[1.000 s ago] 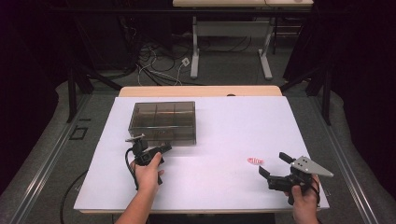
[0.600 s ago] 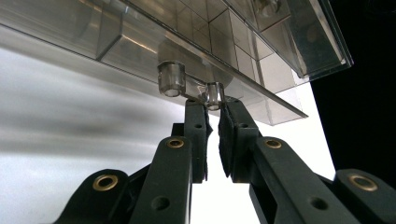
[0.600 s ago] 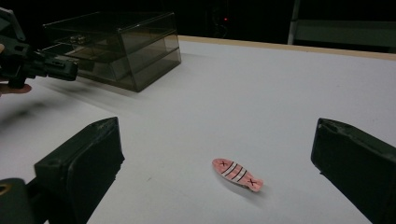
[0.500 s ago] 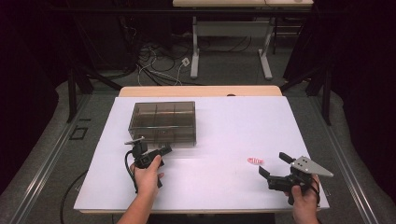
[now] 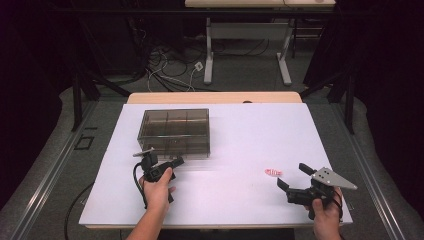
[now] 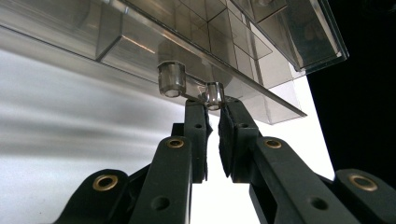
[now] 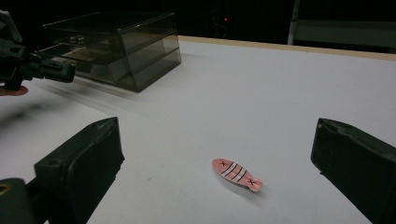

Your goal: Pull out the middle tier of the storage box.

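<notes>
Over the last second little has changed. Both hands have stayed put, and the smoked clear drawer box point(image 5: 175, 131) sits where it was, near the far-left corner of the white table point(image 5: 250, 130).

The left gripper point(image 5: 177, 161) is at the box's near face with its jaws almost fully closed. In the left gripper view, the 2 pads pinch a small clear drawer knob point(image 6: 215, 94), while a second knob point(image 6: 172, 85) beside it is left free. The grip looks settled, so the pull to open the drawer is probably the step in hand. I cannot tell whether the drawer has slid out at all.

The right gripper point(image 5: 291, 175) waits near the table's near-right corner, jaws spread wide and holding nothing. Just ahead of it lies a pink fish-shaped piece point(image 7: 237, 173) with dark stripes, flat on the table and well apart from the box. It likely goes into the drawer next.

Nothing stands between the fish and the box. The left gripper's own cable point(image 5: 137, 180) loops beside that hand, clear of the pull path. Beyond the table's far edge there are floor cables point(image 5: 170, 75) and another table's legs point(image 5: 210, 60), none of them in the way.
</notes>
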Demonstrator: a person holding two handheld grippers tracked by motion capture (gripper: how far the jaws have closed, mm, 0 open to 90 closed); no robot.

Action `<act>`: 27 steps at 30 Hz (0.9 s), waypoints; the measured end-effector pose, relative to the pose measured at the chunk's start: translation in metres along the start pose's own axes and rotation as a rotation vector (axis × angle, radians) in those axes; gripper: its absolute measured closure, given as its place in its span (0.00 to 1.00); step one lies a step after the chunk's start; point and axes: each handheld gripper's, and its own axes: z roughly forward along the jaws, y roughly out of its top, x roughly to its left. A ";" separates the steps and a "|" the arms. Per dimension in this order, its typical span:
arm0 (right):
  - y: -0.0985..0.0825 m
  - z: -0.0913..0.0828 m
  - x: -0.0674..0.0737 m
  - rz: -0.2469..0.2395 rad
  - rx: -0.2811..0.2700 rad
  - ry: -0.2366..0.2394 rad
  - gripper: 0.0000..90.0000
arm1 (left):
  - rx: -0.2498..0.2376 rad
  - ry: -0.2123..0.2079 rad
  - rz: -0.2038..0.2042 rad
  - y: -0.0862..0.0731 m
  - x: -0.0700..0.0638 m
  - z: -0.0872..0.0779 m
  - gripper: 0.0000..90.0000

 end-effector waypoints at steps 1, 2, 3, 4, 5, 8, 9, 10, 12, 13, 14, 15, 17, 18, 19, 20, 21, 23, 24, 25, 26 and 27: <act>0.000 0.000 0.000 0.007 0.002 0.001 0.02 | -0.001 0.000 -0.001 0.000 0.000 0.000 0.91; 0.000 0.000 0.000 0.007 0.000 0.003 0.02 | -0.002 0.000 -0.003 0.000 0.000 0.000 0.91; 0.000 0.000 0.000 0.007 0.000 0.003 0.02 | -0.002 0.001 -0.003 -0.001 0.000 0.000 0.91; 0.000 0.000 0.000 -0.002 0.000 -0.001 0.02 | -0.003 0.001 0.004 -0.001 0.000 0.000 0.91; 0.000 0.000 0.000 -0.002 0.000 -0.001 0.02 | -0.003 0.001 0.004 -0.001 0.000 0.000 0.91; 0.000 0.000 0.000 0.006 0.002 0.001 0.02 | -0.001 0.000 0.000 -0.001 0.000 0.000 0.91; 0.000 0.000 0.000 0.007 0.000 0.003 0.02 | 0.000 0.001 -0.002 0.000 0.000 0.000 0.91; 0.000 0.000 0.000 0.007 0.000 0.002 0.02 | -0.001 0.003 0.005 0.000 0.000 0.000 0.91; 0.000 0.000 0.000 0.006 0.002 0.000 0.02 | -0.001 0.005 0.008 0.000 0.000 0.000 0.90; 0.000 0.000 0.000 0.006 0.002 0.000 0.02 | -0.001 0.006 0.010 0.000 -0.001 0.000 0.89; 0.000 0.000 0.000 0.007 0.000 0.003 0.02 | 0.000 0.006 0.011 0.000 -0.001 -0.001 0.89; 0.000 0.000 0.000 0.007 0.002 0.001 0.02 | 0.000 0.003 0.010 0.000 -0.001 -0.001 0.88; 0.000 0.000 0.000 0.008 -0.002 0.001 0.02 | 0.002 -0.003 0.005 0.000 -0.002 -0.001 0.86; 0.000 0.000 0.000 0.010 -0.001 0.000 0.02 | 0.002 -0.004 0.007 -0.001 -0.002 -0.001 0.85; 0.000 0.000 0.000 0.010 -0.001 0.000 0.02 | 0.002 -0.004 0.007 -0.001 -0.002 -0.001 0.85; 0.000 0.000 0.001 0.013 -0.002 0.001 0.02 | 0.003 -0.011 0.005 -0.001 -0.002 -0.002 0.85; 0.000 0.000 0.000 0.006 0.002 0.000 0.02 | 0.002 -0.006 0.007 -0.001 -0.002 -0.002 0.84; 0.000 0.000 0.000 -0.001 0.000 -0.001 0.02 | 0.002 -0.007 0.011 -0.001 -0.002 -0.003 0.83; 0.000 0.000 0.000 0.004 0.001 0.000 0.02 | 0.003 -0.005 0.012 -0.001 -0.002 -0.003 0.83; 0.000 0.000 0.000 0.006 0.001 0.000 0.02 | 0.008 -0.003 0.011 -0.001 -0.003 -0.004 0.82; 0.000 0.000 0.001 0.011 0.000 0.000 0.02 | 0.003 -0.009 0.011 -0.002 -0.003 -0.004 0.81; 0.000 0.000 0.000 0.011 0.001 -0.001 0.02 | 0.006 -0.012 0.012 -0.002 -0.004 -0.005 0.80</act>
